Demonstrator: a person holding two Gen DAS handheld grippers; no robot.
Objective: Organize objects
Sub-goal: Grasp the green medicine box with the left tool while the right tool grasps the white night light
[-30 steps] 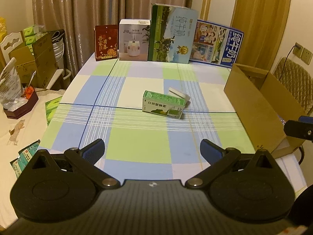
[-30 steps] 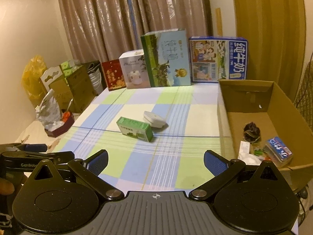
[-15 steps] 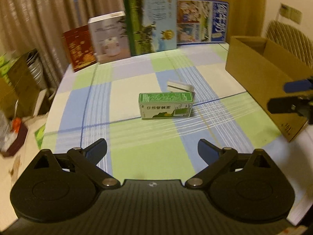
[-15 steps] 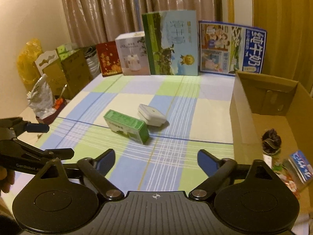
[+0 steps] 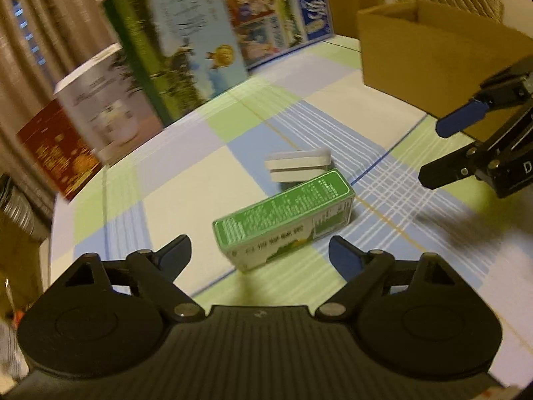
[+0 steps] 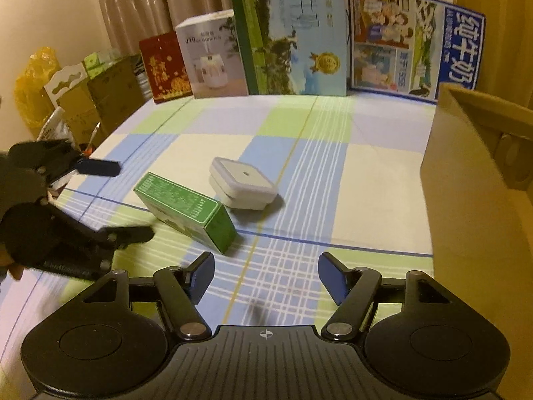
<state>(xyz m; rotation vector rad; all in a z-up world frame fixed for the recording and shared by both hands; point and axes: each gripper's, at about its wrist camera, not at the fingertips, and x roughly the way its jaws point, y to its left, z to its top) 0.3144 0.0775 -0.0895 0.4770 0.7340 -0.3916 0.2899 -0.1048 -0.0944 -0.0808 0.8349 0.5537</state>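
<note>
Green carton (image 5: pixel 283 220) beside white case (image 5: pixel 298 165), both claws (image 5: pixel 260 255) (image 6: pixel 265 275) apart, empty.

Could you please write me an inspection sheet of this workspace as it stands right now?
Surface: table under a checked green, blue and cream cloth.
Job's things: green carton lying on its side mid-table; white square case close behind it, contact not clear. Cardboard box at the right edge, open on top.
Clutter: four upright packages along the far edge: red box, white appliance box, tall green-and-blue carton, blue milk carton.
Grippers: left claw open, empty, just short of the green carton; right claw open, empty, further back.
Cables: nothing seen.
Surroundings: brown curtains; stacked cartons and a yellow bag left of the table.
</note>
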